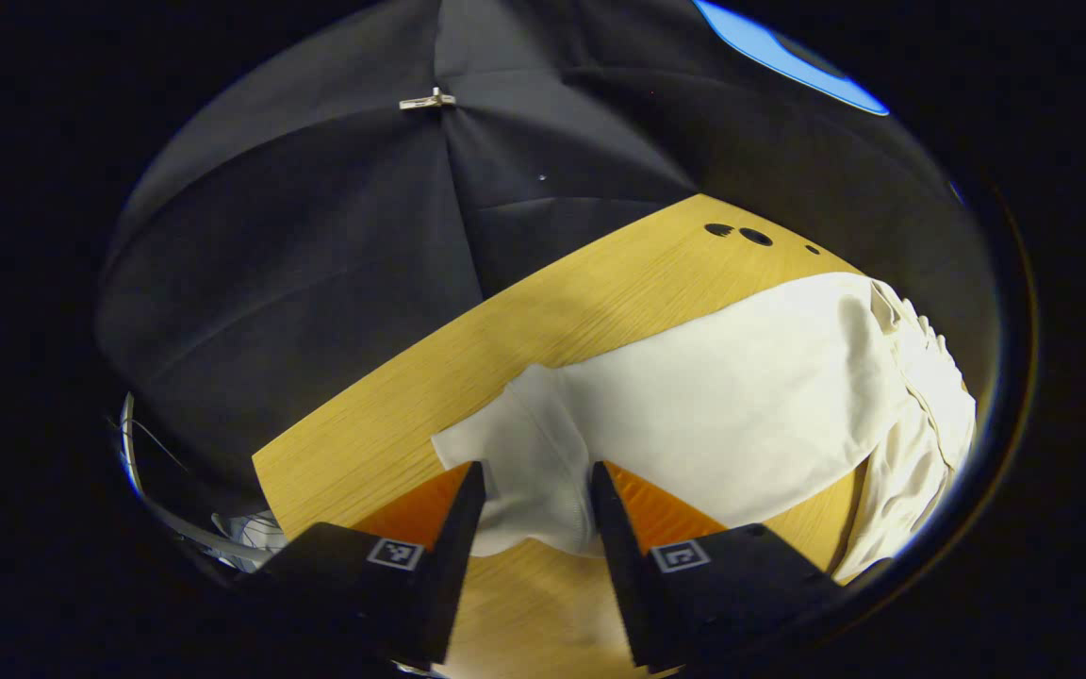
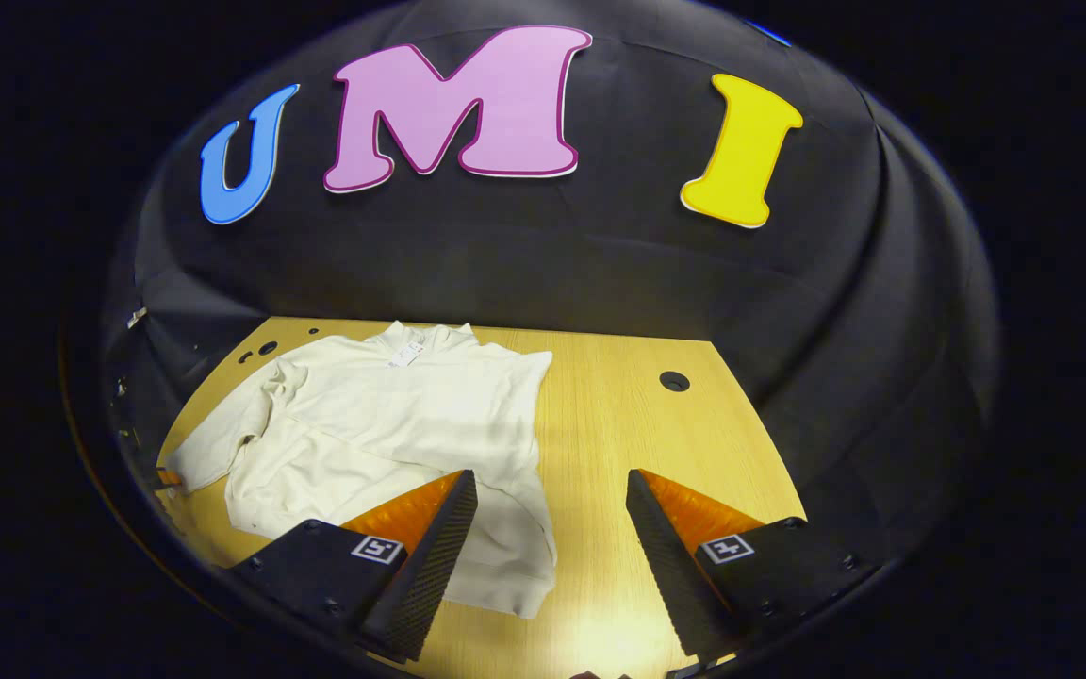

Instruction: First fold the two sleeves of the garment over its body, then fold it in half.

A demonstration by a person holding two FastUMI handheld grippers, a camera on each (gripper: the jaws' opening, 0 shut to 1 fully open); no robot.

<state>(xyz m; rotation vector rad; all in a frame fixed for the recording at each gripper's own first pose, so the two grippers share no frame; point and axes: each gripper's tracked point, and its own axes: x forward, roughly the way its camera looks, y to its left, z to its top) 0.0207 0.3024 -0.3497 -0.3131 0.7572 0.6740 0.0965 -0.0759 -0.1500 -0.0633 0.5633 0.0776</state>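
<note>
A cream long-sleeved garment (image 2: 392,405) lies flat on the wooden table (image 2: 628,434), collar toward the far wall. One sleeve is folded across its body. The other sleeve (image 2: 208,453) stretches out toward the table's left edge. In the left gripper view, that sleeve's cuff (image 1: 534,471) sits bunched between the fingers of my left gripper (image 1: 536,490), which is shut on it, with the garment's body (image 1: 741,396) beyond. My right gripper (image 2: 551,490) hangs open above the garment's near right hem, with nothing between its fingers.
Round cable holes (image 2: 674,381) mark the table at the far right, and more holes (image 1: 755,236) sit at the far left corner. Black cloth walls close in the table on the far side and both ends. Bare wood (image 2: 637,528) lies right of the garment.
</note>
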